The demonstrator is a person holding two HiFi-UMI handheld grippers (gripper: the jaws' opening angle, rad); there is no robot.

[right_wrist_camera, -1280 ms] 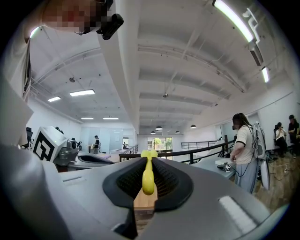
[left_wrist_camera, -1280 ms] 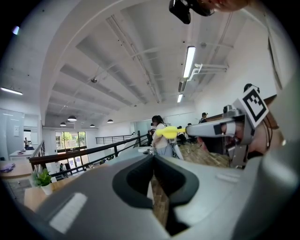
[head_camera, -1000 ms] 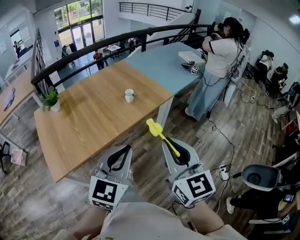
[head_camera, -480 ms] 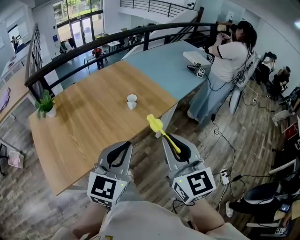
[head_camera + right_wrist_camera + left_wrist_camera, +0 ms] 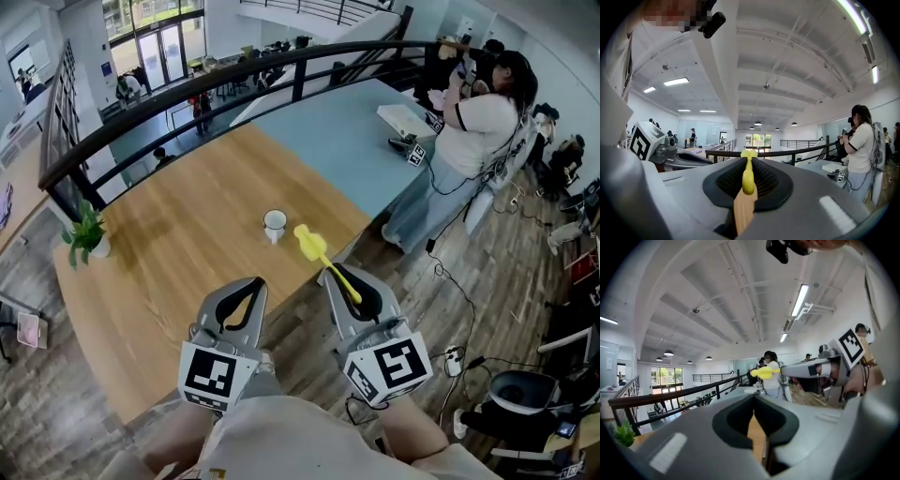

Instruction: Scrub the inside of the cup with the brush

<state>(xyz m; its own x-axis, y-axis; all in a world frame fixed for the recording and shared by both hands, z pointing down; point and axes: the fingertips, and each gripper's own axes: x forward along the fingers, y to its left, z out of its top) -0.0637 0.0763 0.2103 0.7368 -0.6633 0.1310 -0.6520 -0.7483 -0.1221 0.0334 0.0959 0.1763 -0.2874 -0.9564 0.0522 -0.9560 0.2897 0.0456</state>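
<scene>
Here, cup (image 5: 275, 225) near table (image 5: 178, 253) edge, right gripper (image 5: 339, 281) clamping brush (image 5: 322, 260) beyond it

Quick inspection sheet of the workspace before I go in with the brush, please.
Surface: wooden table, mostly bare.
Job's things: cup upright near the table's right edge; brush held, not at the cup.
Clutter: plant at the left edge.
Grippers: left gripper shut, empty; right gripper shut on the brush.
Cables: cables trail over the floor at right.
Surroundings: person at adjoining blue table; railing behind.
</scene>
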